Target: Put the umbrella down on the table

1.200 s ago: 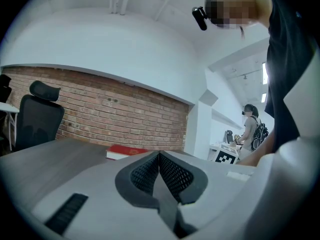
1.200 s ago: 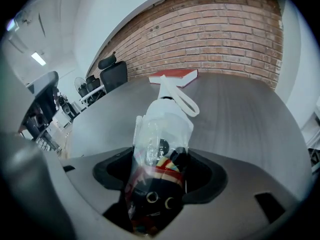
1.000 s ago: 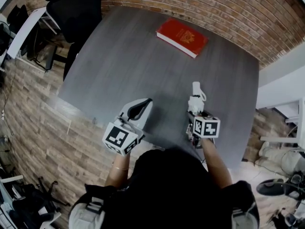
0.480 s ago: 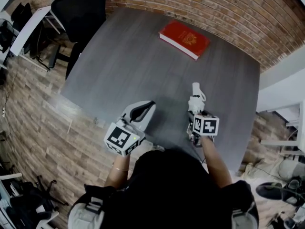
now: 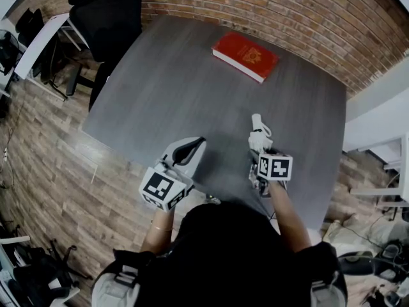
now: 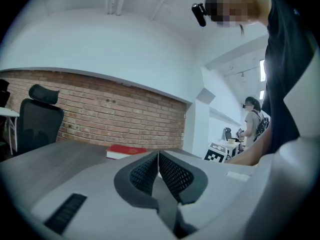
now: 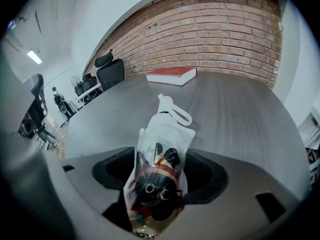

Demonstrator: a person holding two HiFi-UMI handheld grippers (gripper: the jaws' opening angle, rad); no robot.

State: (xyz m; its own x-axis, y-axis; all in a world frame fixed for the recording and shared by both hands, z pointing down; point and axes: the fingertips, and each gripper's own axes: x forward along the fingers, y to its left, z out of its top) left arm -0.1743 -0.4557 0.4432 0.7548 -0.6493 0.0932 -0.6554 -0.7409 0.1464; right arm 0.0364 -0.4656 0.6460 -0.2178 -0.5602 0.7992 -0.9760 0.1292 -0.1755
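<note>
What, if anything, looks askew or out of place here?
Nothing stands out. The right gripper holds the umbrella over the table; the book lies flat at its far side; the left gripper is shut and empty.

Soft, even indoor light; heavy fisheye bending in every view.

The grey table (image 5: pixel 192 88) is lit flatly, with only a soft darker patch between the left gripper (image 6: pixel 159 155) and the right gripper (image 7: pixel 160 166). A ceiling strip light (image 7: pixel 34 57) glows far to the left of the right gripper's jaws. Between those jaws, the clear wrap on the umbrella (image 7: pixel 155 184) shows pale glare and looks slightly soft, close to the lens. Above the left gripper's closed jaws the white wall (image 6: pixel 125 44) is bright, almost washed out. Brick lines curve, and the frame corners fall to black.
</note>
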